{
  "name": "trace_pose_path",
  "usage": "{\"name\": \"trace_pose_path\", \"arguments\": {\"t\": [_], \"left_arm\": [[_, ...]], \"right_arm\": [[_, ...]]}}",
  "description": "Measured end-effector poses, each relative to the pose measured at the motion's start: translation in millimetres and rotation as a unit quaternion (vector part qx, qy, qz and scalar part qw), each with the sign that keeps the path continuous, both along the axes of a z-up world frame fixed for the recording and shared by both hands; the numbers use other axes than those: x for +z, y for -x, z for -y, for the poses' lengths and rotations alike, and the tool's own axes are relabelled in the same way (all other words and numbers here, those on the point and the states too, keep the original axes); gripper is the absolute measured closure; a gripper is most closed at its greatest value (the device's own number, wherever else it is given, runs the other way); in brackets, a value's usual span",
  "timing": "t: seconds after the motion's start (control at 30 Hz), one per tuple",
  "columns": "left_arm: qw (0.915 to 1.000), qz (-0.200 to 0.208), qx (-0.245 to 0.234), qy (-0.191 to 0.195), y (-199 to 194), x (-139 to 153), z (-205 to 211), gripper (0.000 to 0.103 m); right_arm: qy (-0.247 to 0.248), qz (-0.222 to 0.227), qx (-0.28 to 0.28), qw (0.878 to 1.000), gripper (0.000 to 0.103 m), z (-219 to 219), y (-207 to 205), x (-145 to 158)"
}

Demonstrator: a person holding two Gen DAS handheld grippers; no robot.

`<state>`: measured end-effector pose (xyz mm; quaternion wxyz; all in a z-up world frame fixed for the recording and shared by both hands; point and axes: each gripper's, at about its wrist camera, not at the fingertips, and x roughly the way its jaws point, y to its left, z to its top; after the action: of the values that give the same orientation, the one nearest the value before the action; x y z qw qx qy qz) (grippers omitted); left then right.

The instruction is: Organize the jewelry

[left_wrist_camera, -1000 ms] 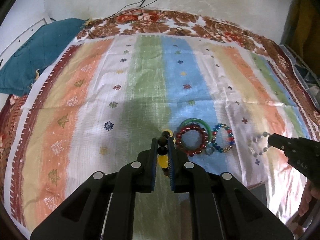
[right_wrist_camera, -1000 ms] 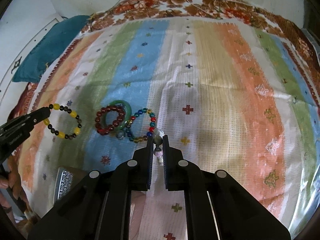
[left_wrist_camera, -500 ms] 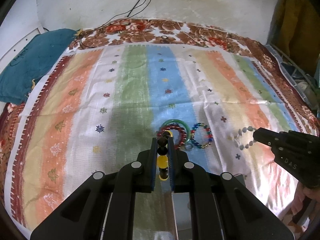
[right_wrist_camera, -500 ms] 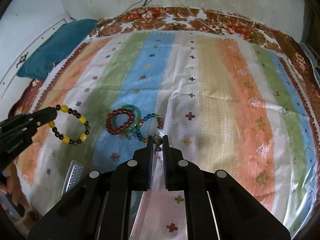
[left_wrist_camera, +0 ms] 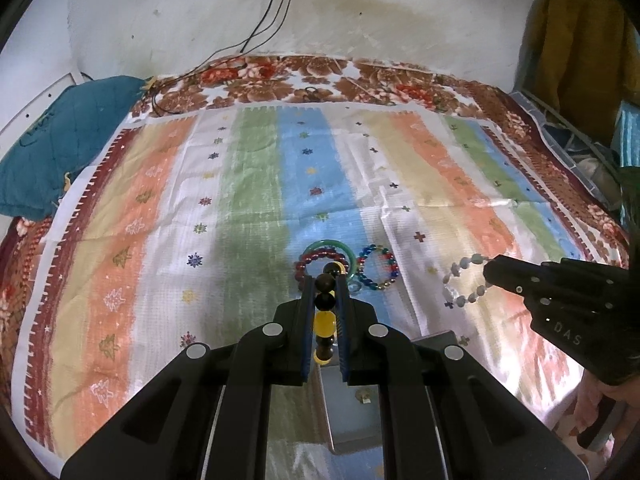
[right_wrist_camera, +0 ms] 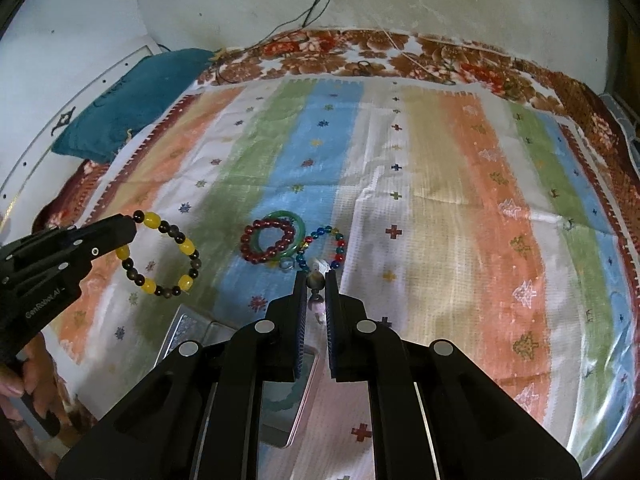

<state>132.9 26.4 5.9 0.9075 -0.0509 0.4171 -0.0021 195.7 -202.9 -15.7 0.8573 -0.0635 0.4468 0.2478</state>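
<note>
My left gripper [left_wrist_camera: 325, 280] is shut on a yellow-and-dark bead bracelet [left_wrist_camera: 324, 308] and holds it above the bed; the bracelet hangs open in the right wrist view [right_wrist_camera: 160, 254]. My right gripper [right_wrist_camera: 316, 278] is shut on a pale white bead bracelet [left_wrist_camera: 466, 280], also held in the air. On the striped cloth [right_wrist_camera: 440, 200] lie a green bangle [right_wrist_camera: 286, 216], a dark red bead bracelet [right_wrist_camera: 266, 240], a multicolour bead bracelet [right_wrist_camera: 328, 246] and a small metal ring [right_wrist_camera: 286, 265]. A silver metal tray [left_wrist_camera: 352, 404] sits below both grippers.
A teal cushion [left_wrist_camera: 60, 152] lies at the far left of the bed. Black cables [left_wrist_camera: 256, 36] hang down the white wall to the floral bedspread [left_wrist_camera: 320, 84]. Clothes and bags [left_wrist_camera: 580, 60] stand at the right.
Both grippers have lifted and pulled back toward me with their bracelets; the bracelets on the cloth look smaller and farther, and the metal tray has come into view below.
</note>
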Motion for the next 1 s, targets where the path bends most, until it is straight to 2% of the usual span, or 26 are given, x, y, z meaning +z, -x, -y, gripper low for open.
{"name": "trace_pose_path", "arguments": {"t": [0.3,1.0], "left_arm": [[0.9999,0.005,-0.011,-0.003,14.8,7.6,11.5,0.094],[0.9992,0.003,-0.033,0.025,62.2,8.3,26.2,0.094]], "right_arm": [[-0.025,0.006,0.018,0.999,0.093,-4.3,25.0,13.9],[-0.041,-0.015,0.043,0.998,0.093,1.6,64.5,6.5]]}}
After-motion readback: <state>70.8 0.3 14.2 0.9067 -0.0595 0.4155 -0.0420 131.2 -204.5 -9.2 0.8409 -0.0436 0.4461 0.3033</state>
